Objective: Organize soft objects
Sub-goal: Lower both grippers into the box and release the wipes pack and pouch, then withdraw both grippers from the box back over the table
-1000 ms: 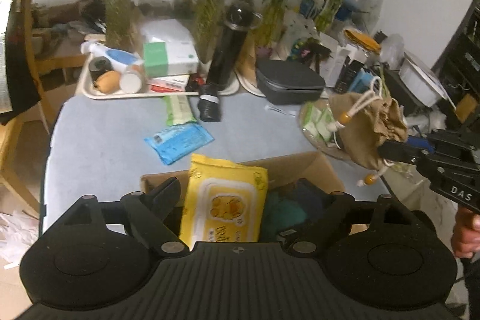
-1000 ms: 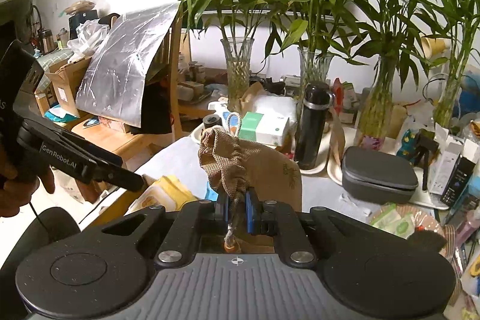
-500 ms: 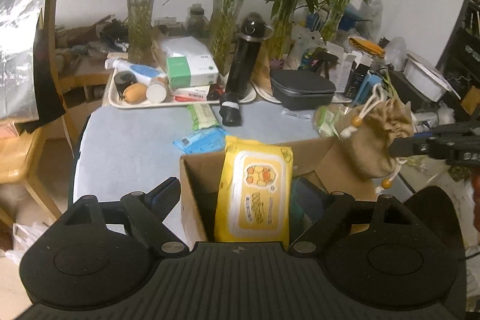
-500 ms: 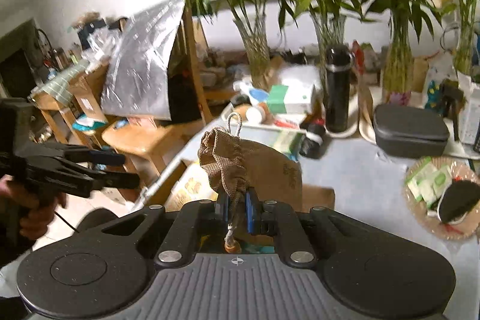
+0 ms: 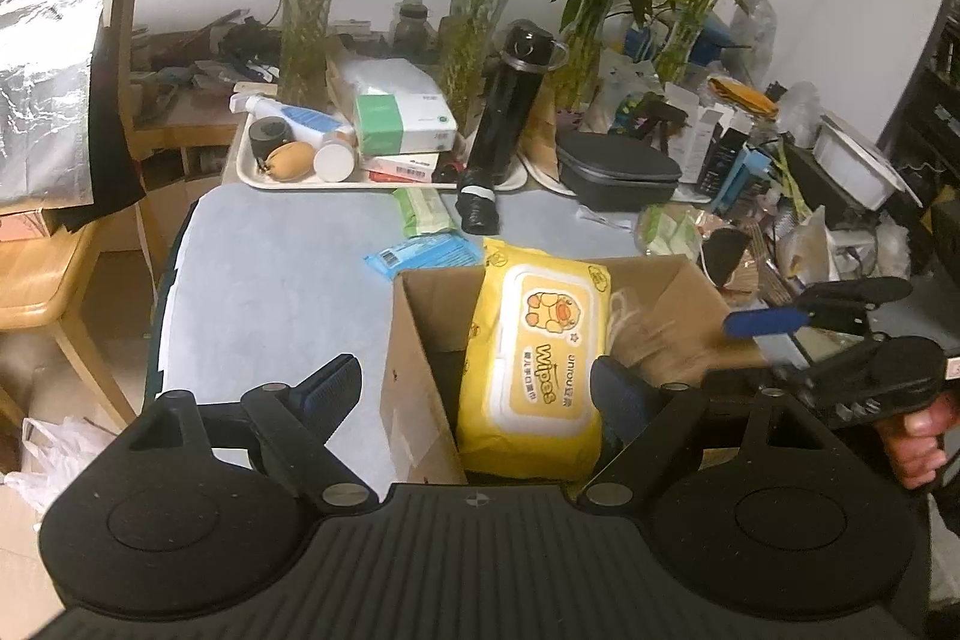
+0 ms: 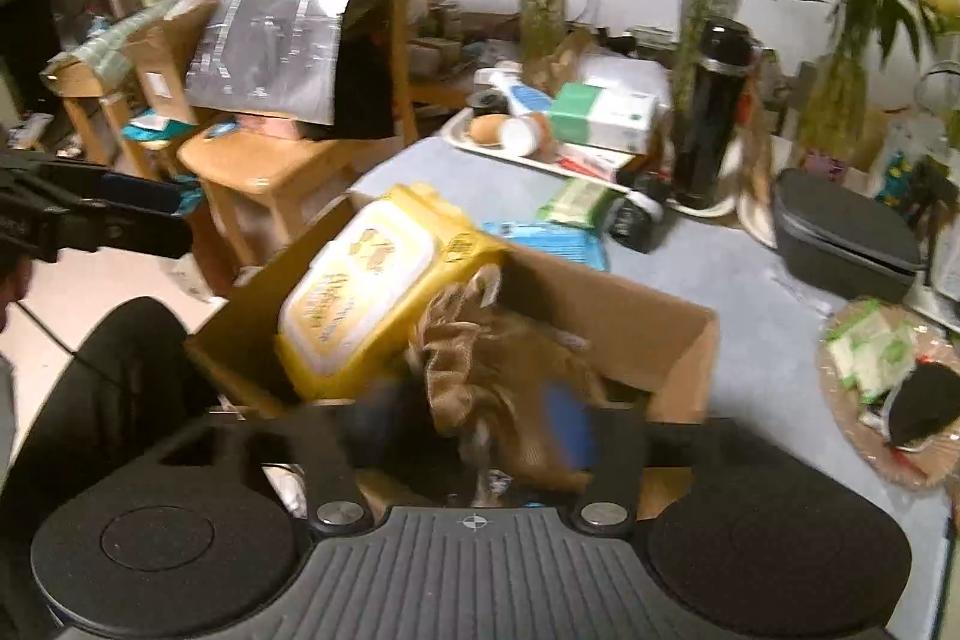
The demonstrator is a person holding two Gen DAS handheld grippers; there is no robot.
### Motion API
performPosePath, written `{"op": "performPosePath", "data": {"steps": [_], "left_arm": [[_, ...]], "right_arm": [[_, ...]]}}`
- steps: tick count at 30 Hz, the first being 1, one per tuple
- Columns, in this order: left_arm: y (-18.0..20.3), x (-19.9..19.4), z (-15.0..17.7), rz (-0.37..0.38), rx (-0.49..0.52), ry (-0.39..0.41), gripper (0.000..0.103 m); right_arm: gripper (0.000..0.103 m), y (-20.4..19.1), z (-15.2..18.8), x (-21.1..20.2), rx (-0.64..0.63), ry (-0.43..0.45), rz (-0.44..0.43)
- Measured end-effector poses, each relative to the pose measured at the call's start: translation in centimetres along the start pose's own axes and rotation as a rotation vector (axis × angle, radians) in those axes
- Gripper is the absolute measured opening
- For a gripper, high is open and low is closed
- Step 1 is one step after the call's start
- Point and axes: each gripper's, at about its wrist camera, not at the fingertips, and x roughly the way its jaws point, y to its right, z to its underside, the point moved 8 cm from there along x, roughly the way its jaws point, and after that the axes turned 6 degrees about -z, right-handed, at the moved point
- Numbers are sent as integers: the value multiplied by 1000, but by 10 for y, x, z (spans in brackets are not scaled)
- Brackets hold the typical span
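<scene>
Right hand-held gripper (image 6: pixel 474 436) jaws opening around pouch (image 6: pixel 498 376), lower centre, apparently released. Left hand-held gripper (image 5: pixel 474 394) open, empty. Risk: drawstring snagging, dragging pouch from box (image 6: pixel 660 334).

We look steeply down from both wrist cameras, close over the cardboard box (image 5: pixel 420 340) on the tabletop (image 5: pixel 270 280). Both views share the box, the yellow wipes pack (image 6: pixel 360 280) at 12 o'clock, and the cluttered far edge.
</scene>
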Motion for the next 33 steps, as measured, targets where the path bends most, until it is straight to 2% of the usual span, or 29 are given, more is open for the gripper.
{"op": "performPosePath", "data": {"steps": [5,17,24,30,33], "left_arm": [[0,0,2,4,5,4,84],[0,5,-2,-12,10,29,84],[-6,13,-3,-114,39,47,84],[-5,19,-4,-103,31,43,84],[-5,22,-8,-95,31,46,84]], "right_arm": [[99,-6,3,-4,-24,1,-12],[103,11,8,-9,-38,10,77],[103,37,12,-4,67,0,168],[103,58,14,-1,169,13,210],[103,64,10,-3,182,32,230]]}}
